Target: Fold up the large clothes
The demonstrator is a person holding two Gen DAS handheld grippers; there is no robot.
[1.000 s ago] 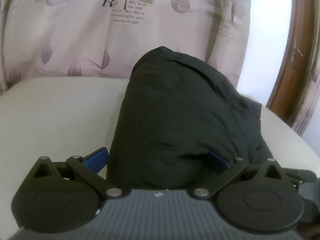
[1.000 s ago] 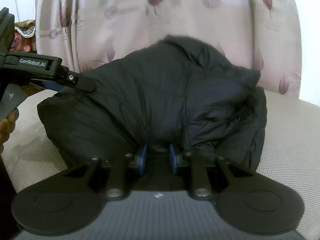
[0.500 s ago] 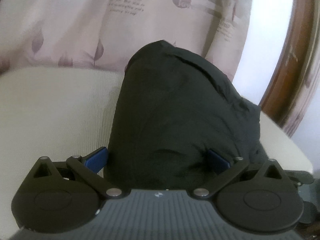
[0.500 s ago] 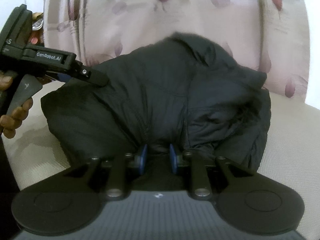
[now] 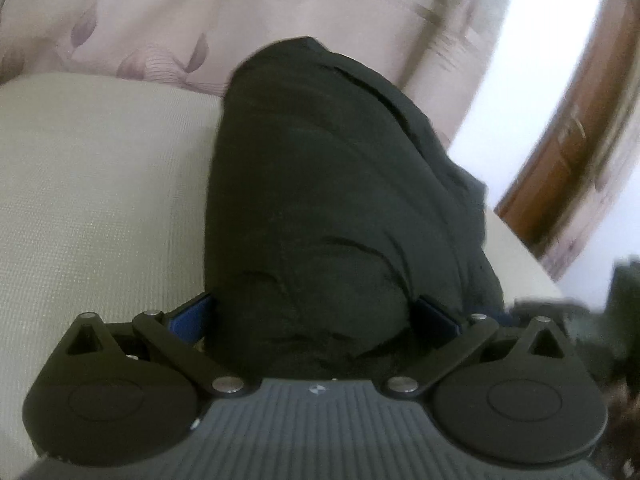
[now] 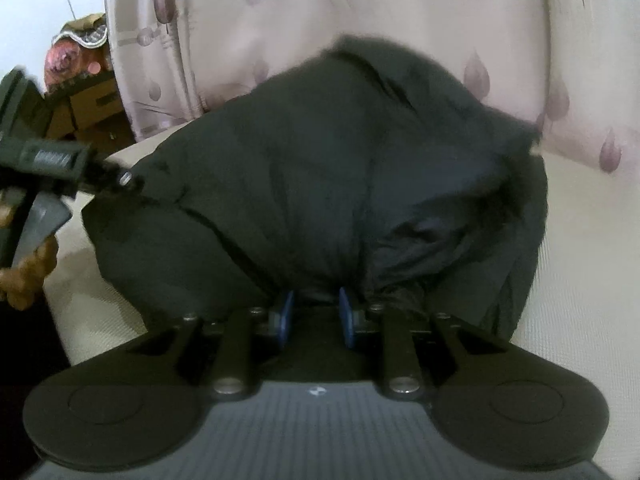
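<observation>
Your black padded jacket (image 6: 340, 184) sits bunched on the cream cushion (image 5: 92, 184); it looks puffy, soft and slick, likely to spring back and slide. Your right gripper (image 6: 314, 314) is clenched on a gathered fold at its near edge, while your left gripper (image 5: 312, 314) is spread wide around the bulky end, so pinch seams or hems, not loose padding

No text can be read. The curtain (image 5: 280, 12) carries a few printed lines near the top of the left wrist view, too blurred to make out. The left gripper (image 6: 132, 179) bears a pale label on its side in the right wrist view, smeared beyond reading.
</observation>
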